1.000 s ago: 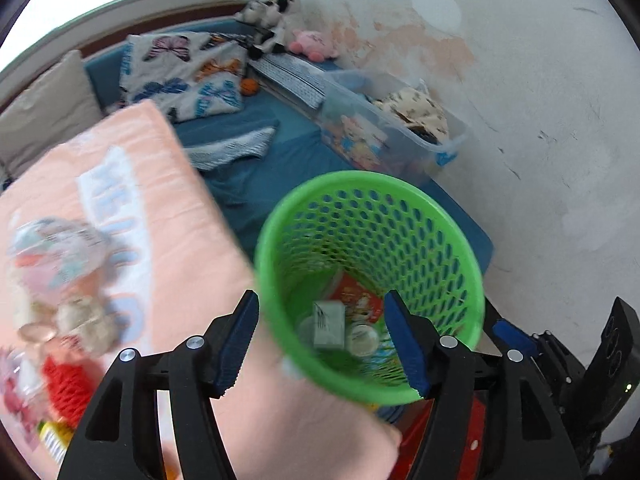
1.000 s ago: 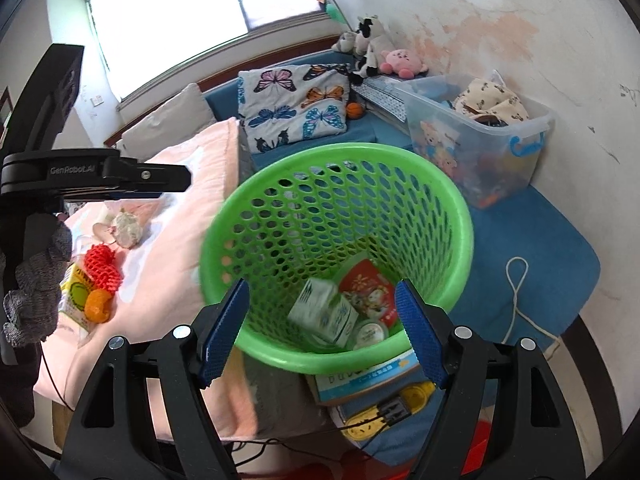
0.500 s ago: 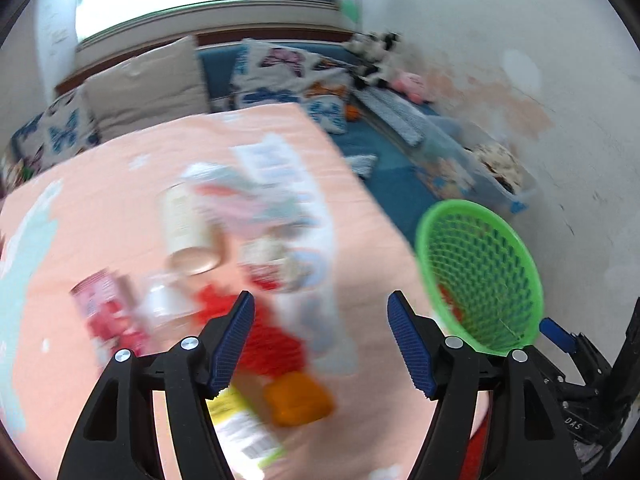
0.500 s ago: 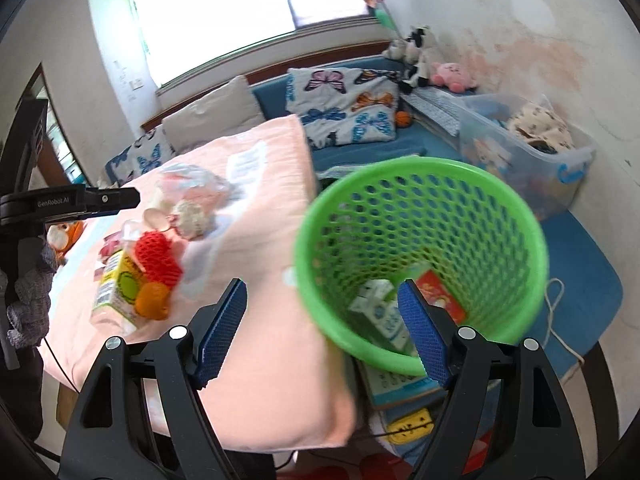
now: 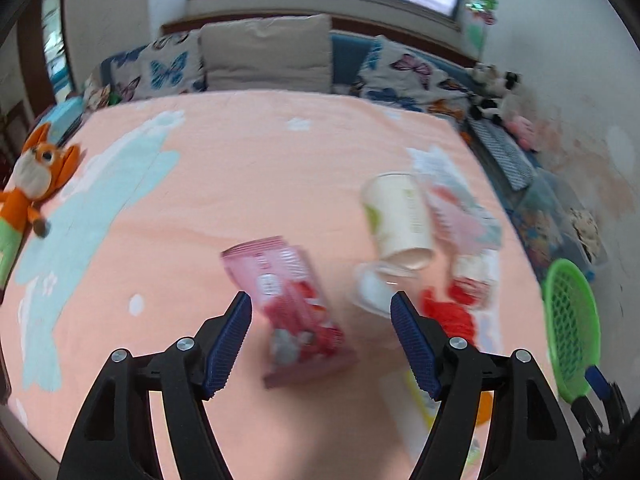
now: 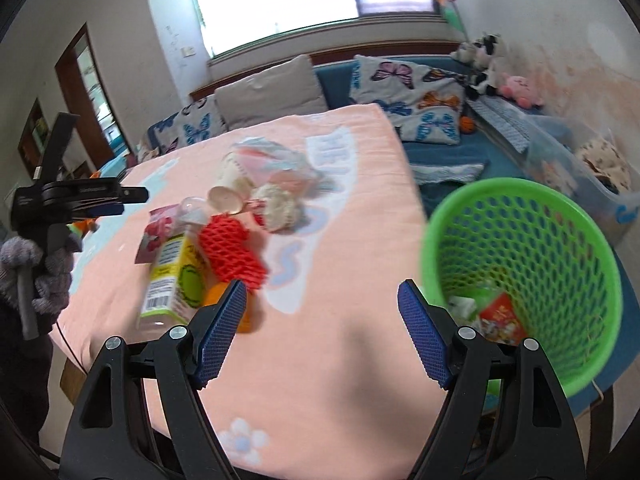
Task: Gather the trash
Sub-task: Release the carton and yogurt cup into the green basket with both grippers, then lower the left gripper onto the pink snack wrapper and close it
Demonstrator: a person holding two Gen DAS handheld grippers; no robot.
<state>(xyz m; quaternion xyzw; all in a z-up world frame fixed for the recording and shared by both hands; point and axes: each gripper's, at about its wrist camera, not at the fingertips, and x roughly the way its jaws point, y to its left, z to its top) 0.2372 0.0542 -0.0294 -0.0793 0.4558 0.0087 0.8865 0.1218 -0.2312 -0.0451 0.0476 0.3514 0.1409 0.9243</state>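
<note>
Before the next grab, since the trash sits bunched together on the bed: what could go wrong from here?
The left gripper, jaws opening, hangs over the pink packet; the flat wrapper may slide or take blanket with it. The paper cup lies on its side and could roll if bumped. The green basket stands off the bed's edge, so a short drop might miss.

On blanket (image 6: 340, 340): bottle (image 6: 172, 280) at left, mesh sleeve (image 6: 232, 252) just right of it, cup (image 6: 230, 188) and wrappers (image 6: 276, 160) behind. Off right edge: basket (image 6: 532, 208), scraps (image 6: 496, 314) inside. Pillows (image 6: 268, 92) behind blanket.
</note>
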